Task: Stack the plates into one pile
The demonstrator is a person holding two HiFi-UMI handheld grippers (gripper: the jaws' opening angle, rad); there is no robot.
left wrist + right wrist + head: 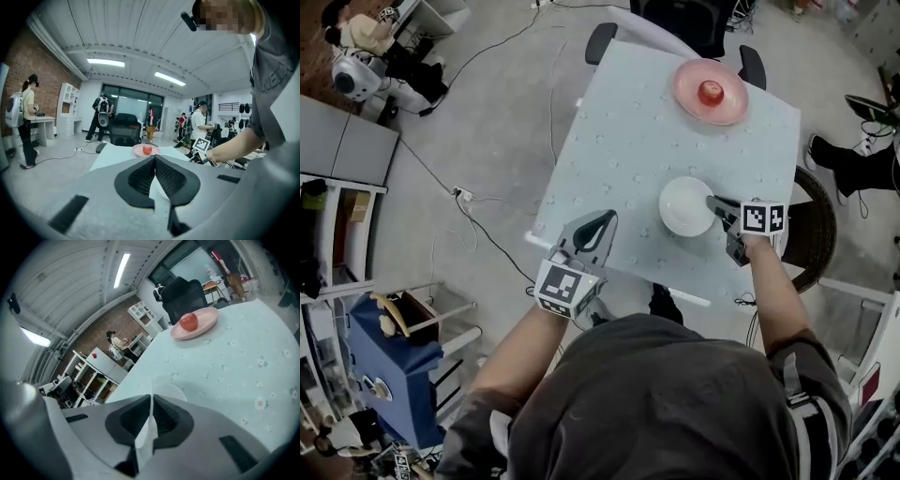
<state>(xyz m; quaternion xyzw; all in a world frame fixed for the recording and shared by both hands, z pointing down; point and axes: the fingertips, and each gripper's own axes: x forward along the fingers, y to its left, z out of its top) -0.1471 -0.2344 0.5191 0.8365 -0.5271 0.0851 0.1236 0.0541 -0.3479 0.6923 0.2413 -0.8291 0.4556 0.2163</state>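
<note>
White and thin-rimmed, the white plate lay on the near right part of the table, and the right gripper had its jaws clamped on the rim at the plate's right side. In the right gripper view the edge ran as a narrow white strip between the two pads. The left gripper hovered over the near left edge of the table with its jaws together and nothing between them.

The plate looked stiff, smooth and light. Held by one edge only, it would probably droop or twist in the pads once lifted. A deep, level bite on the rim seemed the safest hold, and the free gripper could steady the opposite rim. Whether it was ceramic or plastic could not be told, so it was best treated as breakable.

The pink plate sat near the far right corner, well apart from the white one, with a red apple on its middle. The apple would likely block a flat stack unless the pink plate went on top or the fruit came off. Bare tabletop lay between the two plates and across the whole left half, which gave room to carry. The pink plate lay close to the far edge, so a push there risked sending it off.
</note>
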